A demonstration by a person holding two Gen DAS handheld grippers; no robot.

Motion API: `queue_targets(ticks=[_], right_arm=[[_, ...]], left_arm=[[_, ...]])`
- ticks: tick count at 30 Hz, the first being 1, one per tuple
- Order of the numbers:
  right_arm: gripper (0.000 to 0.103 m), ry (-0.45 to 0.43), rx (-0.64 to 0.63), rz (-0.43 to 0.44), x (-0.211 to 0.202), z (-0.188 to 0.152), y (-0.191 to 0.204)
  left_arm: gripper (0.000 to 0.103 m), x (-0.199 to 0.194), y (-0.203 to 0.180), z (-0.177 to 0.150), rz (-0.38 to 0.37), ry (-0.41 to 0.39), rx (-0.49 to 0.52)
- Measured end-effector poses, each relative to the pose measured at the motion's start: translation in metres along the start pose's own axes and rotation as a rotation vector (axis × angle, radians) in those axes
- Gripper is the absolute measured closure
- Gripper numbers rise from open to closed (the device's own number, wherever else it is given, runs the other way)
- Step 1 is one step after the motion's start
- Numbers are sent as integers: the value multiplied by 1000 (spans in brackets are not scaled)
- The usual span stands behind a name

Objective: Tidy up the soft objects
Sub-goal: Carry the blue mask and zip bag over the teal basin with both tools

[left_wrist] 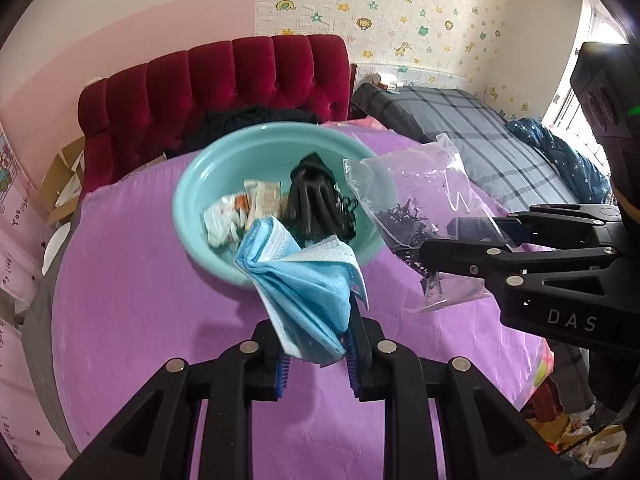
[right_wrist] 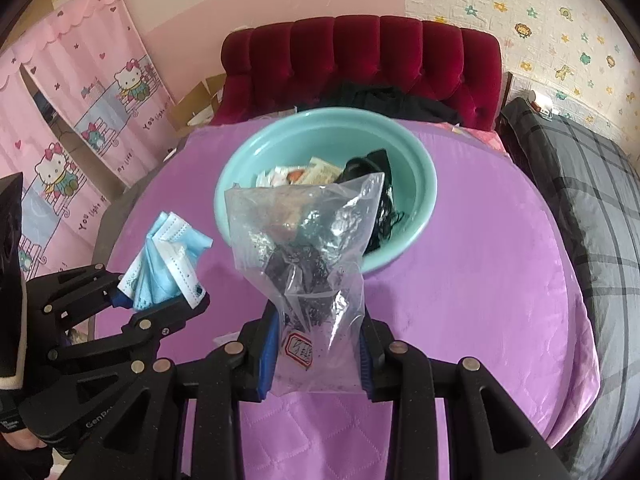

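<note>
A teal basin (left_wrist: 192, 204) (right_wrist: 420, 184) sits on the purple round table and holds a black glove (left_wrist: 316, 204), small packets (left_wrist: 260, 200) and a crumpled white item (left_wrist: 218, 222). My left gripper (left_wrist: 316, 344) is shut on a bunch of blue face masks (left_wrist: 304, 288) (right_wrist: 168, 264), held just in front of the basin. My right gripper (right_wrist: 316, 356) is shut on a clear plastic bag (right_wrist: 308, 248) (left_wrist: 416, 208) with dark bits inside, held up at the basin's near rim. The right gripper (left_wrist: 456, 248) shows at the right of the left wrist view.
The purple padded table cover (left_wrist: 160, 300) (right_wrist: 480, 280) spans both views. A red tufted headboard (left_wrist: 224, 80) with dark clothing stands behind. A plaid bed (left_wrist: 480, 128) lies to the right, Hello Kitty curtains (right_wrist: 80, 120) to the left.
</note>
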State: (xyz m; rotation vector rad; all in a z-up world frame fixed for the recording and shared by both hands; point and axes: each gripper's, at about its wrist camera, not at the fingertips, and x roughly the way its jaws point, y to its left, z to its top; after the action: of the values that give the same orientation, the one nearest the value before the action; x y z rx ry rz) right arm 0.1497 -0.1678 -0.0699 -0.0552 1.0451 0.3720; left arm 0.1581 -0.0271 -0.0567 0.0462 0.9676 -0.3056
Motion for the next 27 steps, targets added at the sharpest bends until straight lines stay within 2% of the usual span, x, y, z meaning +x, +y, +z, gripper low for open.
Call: queue_targets(ticks=[11, 18, 23, 27], right_arm=[[67, -27, -2, -5, 11, 53, -6], [67, -22, 9, 1, 40, 86, -15], [67, -16, 10, 1, 67, 106, -21], [67, -6, 16, 7, 86, 118, -25]], left_arm=[[78, 23, 16, 35, -5, -12, 9], [78, 48, 28, 55, 16, -4, 19], [78, 73, 39, 64, -8, 14, -7], [78, 89, 45, 70, 4, 9, -8]])
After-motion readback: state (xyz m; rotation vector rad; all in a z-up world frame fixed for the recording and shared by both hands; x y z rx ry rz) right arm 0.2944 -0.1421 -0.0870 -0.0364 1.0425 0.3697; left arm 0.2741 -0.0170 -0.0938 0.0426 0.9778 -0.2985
